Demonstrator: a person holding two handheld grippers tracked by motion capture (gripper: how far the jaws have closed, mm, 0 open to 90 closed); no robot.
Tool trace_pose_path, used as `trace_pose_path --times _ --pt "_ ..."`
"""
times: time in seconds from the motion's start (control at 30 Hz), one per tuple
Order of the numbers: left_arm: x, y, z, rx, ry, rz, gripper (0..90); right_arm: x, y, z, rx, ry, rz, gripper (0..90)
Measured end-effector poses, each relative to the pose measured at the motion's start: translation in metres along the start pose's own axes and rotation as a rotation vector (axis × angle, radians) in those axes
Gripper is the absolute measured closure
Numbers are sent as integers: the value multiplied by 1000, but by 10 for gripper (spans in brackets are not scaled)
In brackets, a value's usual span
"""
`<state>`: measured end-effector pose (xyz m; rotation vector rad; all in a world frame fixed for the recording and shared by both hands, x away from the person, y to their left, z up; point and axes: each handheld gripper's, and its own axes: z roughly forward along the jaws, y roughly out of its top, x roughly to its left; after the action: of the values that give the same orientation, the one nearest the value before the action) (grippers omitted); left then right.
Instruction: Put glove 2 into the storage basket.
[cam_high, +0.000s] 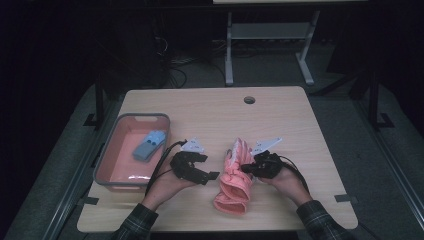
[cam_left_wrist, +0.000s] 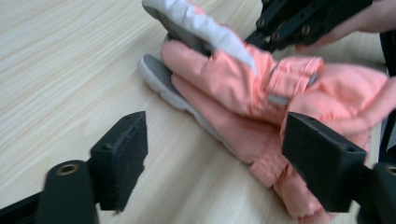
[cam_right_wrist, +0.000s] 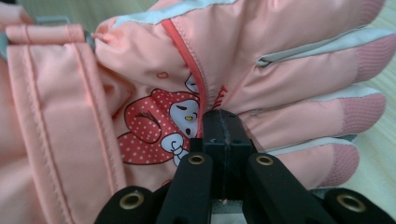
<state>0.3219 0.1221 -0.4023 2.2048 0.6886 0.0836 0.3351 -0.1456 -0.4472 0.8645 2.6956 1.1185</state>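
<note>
Pink glove pair (cam_high: 235, 175) lies mid-desk, near edge. My right gripper (cam_right_wrist: 220, 135) jaws clamped together on top glove fabric. My left gripper (cam_left_wrist: 219, 158) jaws wide apart, empty, just left. Judgement: lift slowly, keep lower glove pinned.

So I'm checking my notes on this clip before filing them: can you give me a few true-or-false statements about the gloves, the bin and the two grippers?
1. The right gripper is shut on the pink gloves. True.
2. The left gripper is clamped on the gloves. False: its fingers stand open, short of them.
3. The pink bin holds a blue glove. True.
4. The pink gloves lie inside the bin. False: they are on the wooden table, right of it.
</note>
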Motion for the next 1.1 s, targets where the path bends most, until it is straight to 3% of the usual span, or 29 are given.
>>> trace_pose_path --times 0.27,0.5,0.73,0.8,1.03,1.1 --pt "6 24 20 0 -46 -20 161 3 1 2 7 -19 -8 900" --pt "8 32 45 18 -75 -45 145 4 1 3 6 -22 -13 900" --pt "16 29 58 41 -79 -82 126 4 0 3 8 -26 -13 900" --pt "20 24 68 61 -108 -121 125 4 0 3 9 -24 -11 900" --pt "26 14 77 81 -171 -182 124 3 0 2 19 -19 -5 900" --pt "30 9 82 82 -206 -225 124 3 0 2 19 -17 -2 900"
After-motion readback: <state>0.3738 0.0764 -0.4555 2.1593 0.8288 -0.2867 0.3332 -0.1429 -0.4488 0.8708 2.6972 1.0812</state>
